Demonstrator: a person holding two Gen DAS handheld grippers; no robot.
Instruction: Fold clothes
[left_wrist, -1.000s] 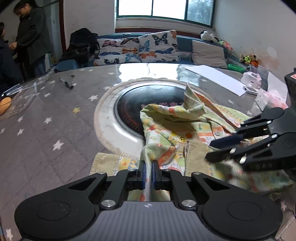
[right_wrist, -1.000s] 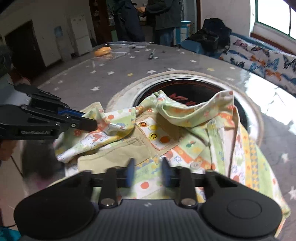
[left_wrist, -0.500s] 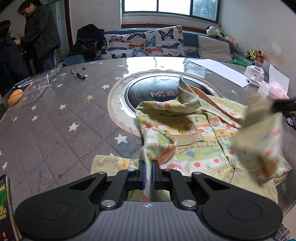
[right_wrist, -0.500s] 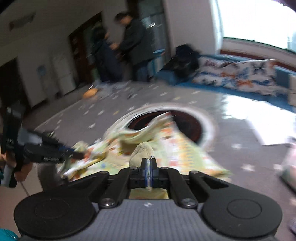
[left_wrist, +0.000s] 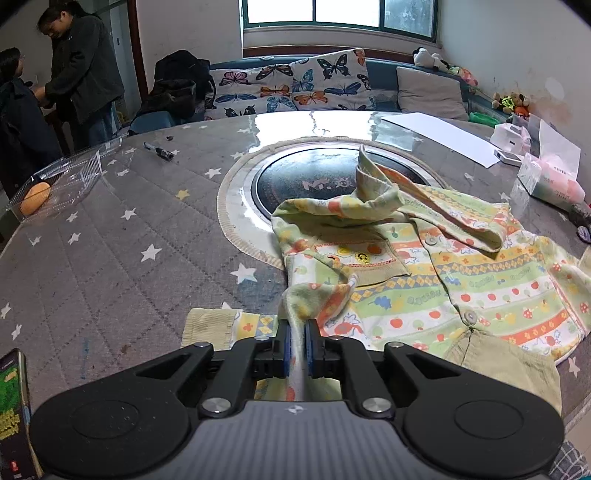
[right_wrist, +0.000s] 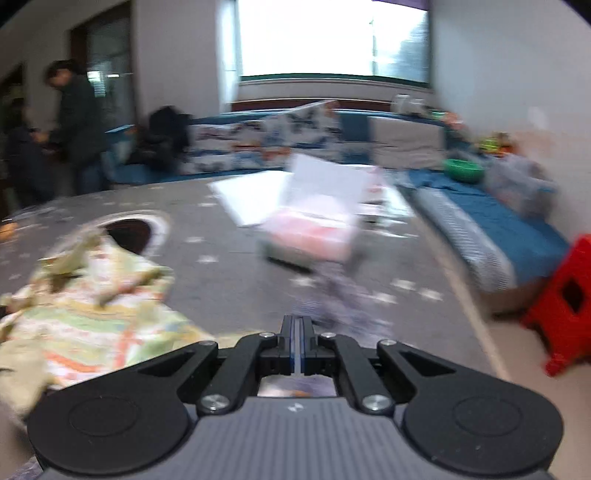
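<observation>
Left claw (left_wrist: 298, 334) pinches shirt (left_wrist: 424, 280) sleeve at lower centre, anchoring it on counter (left_wrist: 110, 258); right claw (right_wrist: 297, 334) closed, apparently empty.

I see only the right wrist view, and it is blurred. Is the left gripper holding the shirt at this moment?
Observer: Yes. The left gripper is shut on a bunched fold of the shirt at its near edge.
Operator: Does the collar lie flat?
Observer: No. The collar stands up in a peak, over the dark round plate in the middle of the table.
Operator: Is anything close to the left gripper besides the shirt?
Observer: A phone with its screen lit shows at the lower left edge of that view, apart from the shirt.
</observation>
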